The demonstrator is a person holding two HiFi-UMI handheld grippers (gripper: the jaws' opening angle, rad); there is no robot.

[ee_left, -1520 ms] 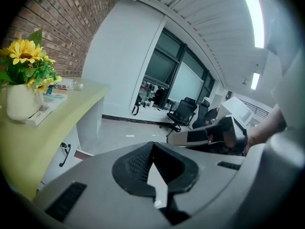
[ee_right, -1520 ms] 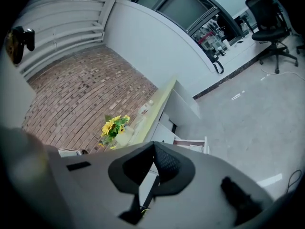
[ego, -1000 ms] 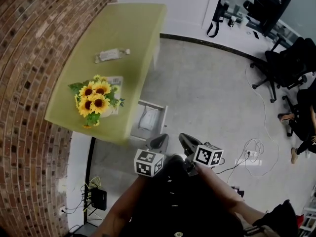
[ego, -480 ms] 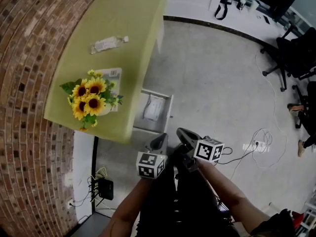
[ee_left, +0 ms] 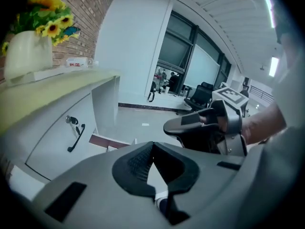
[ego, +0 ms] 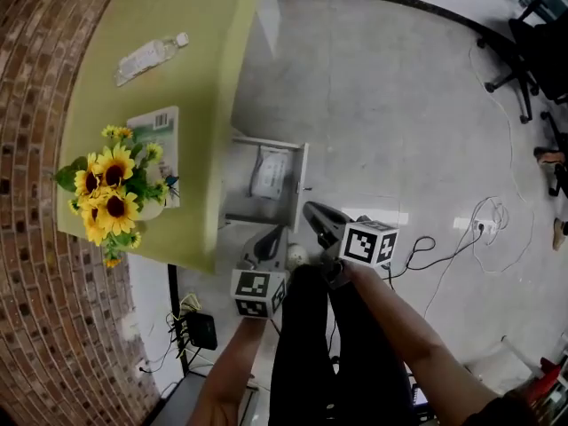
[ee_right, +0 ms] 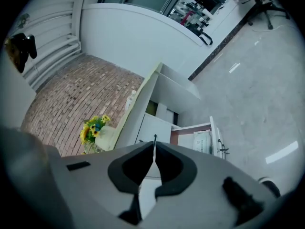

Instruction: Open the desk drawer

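A rough red brick wall is seen beside a flat yellow-green desk. A white, box-shaped drawer is pulled out from under the desk. The left gripper and right gripper are held near it, not touching, with jaws pressed together on nothing. A soft white packet is laid inside the drawer.
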